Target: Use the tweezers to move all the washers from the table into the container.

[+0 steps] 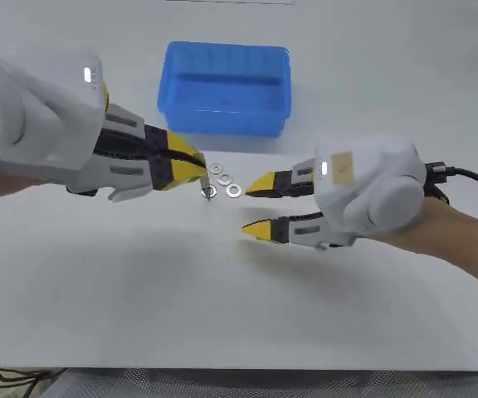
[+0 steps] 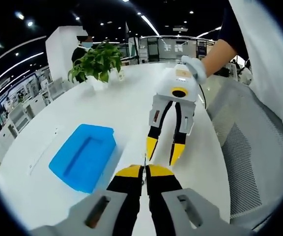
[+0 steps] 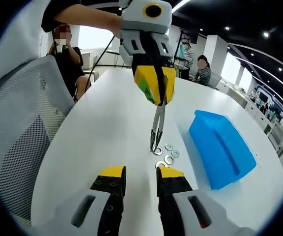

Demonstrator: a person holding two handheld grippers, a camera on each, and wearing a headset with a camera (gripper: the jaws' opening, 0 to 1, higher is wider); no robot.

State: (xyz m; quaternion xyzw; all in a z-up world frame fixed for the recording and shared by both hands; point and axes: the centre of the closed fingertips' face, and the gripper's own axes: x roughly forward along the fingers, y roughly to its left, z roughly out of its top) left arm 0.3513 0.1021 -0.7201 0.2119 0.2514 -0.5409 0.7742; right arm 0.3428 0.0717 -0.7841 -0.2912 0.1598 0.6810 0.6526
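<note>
Several small steel washers (image 1: 225, 179) (image 3: 169, 158) lie in a cluster on the white table (image 1: 139, 290), just in front of the blue container (image 1: 225, 87) (image 2: 82, 155) (image 3: 220, 145). My left gripper (image 1: 199, 162) (image 2: 145, 169) (image 3: 155, 96) is shut on thin metal tweezers (image 1: 207, 182) (image 3: 157, 123), which point down. Their tips rest at the nearest-left washer (image 1: 209, 192) (image 3: 156, 149); whether they pinch it is unclear. My right gripper (image 1: 250, 206) (image 2: 162, 151) (image 3: 140, 172) stands open and empty right of the cluster, facing the left one.
The table's front edge (image 1: 239, 369) runs close below the grippers. A cable (image 1: 471, 178) trails off the right gripper. A mesh chair (image 3: 18, 128) (image 2: 249, 147) stands beside the table, a potted plant (image 2: 97, 61) at its far end, and people (image 3: 203, 69) sit beyond.
</note>
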